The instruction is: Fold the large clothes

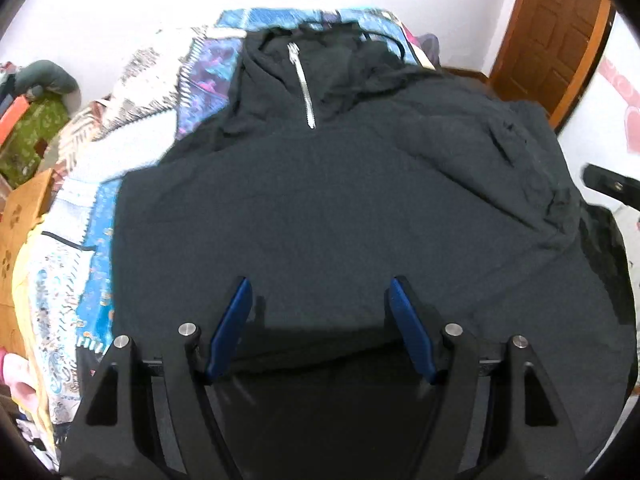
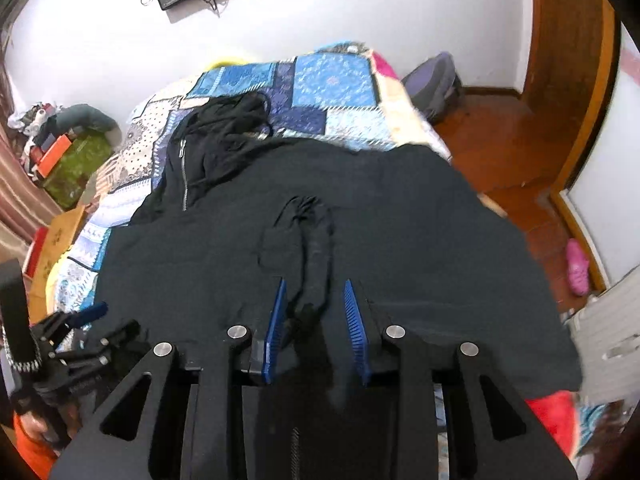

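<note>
A large black hooded top [image 1: 320,208] with a short silver zip [image 1: 302,86] lies spread over a patchwork bed, hood at the far end. My left gripper [image 1: 320,292] is open and empty, just above the near hem. In the right wrist view the same top [image 2: 400,220] has a sleeve [image 2: 312,248] folded across its body. My right gripper [image 2: 316,292] is open, its blue pads on either side of the sleeve's cuff end. The left gripper also shows in the right wrist view [image 2: 86,316] at the lower left.
The blue and white patchwork quilt [image 2: 332,80] covers the bed. A wooden door [image 1: 556,36] stands at the far right. A cardboard box [image 1: 24,216] and clutter sit left of the bed. A purple bag [image 2: 434,80] and a pink slipper [image 2: 578,268] lie on the wooden floor.
</note>
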